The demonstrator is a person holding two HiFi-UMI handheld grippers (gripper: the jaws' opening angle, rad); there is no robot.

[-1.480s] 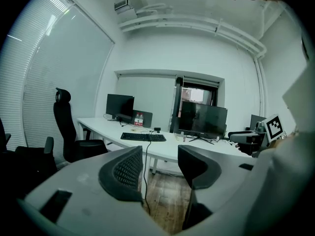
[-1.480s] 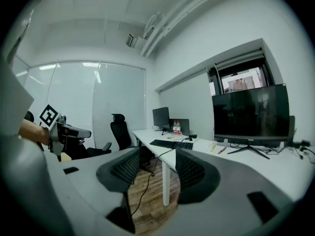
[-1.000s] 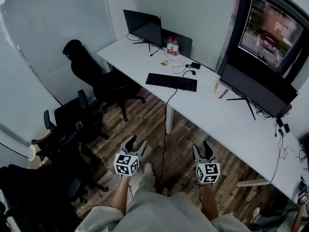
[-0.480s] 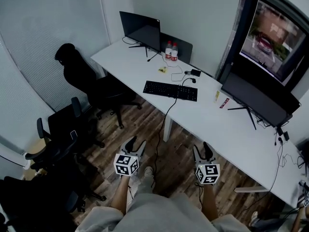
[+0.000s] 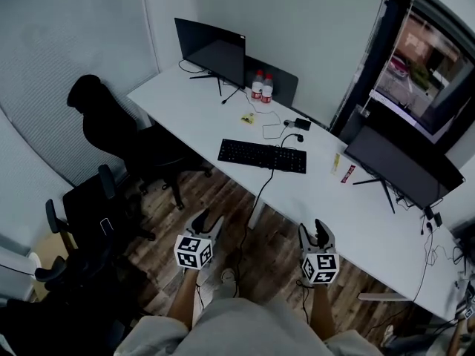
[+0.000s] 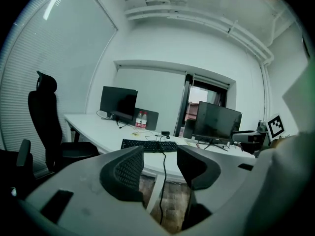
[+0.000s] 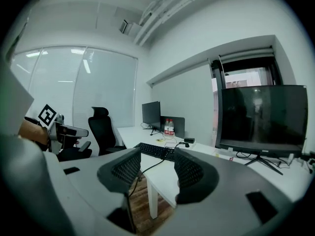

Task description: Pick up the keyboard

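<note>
**Booth:** Where's the target?

**Me:** It's on the long white desk (image 5: 185, 113). The black keyboard (image 5: 262, 156) lies flat near the front edge, well apart from both my grippers. Its long axis runs along that edge, left to right in the head view, with the right end a touch nearer me. Its cable (image 5: 260, 191) drops over the edge toward the wood floor (image 5: 278, 254).

**Booth:** And your hands?

**Me:** Left gripper (image 5: 208, 219) is released, jaws apart with only air between the pads. Right gripper (image 5: 318, 228) is the same.

**Booth:** Do the views differ?

**Me:** From above I get the whole key face. The left gripper view gives only a thin dark strip beyond the jaws. Only the right gripper view catches my left gripper side-on.

**Booth:** What else is around?

**Me:** Big monitor (image 5: 404, 165) to the right, a smaller monitor (image 5: 211, 50) at the far end, and black office chairs (image 5: 111, 128) on the left. Two bottles (image 5: 261, 87) stand behind, and there's a small black item (image 5: 300, 123), maybe an adapter, too small to tell.
</note>
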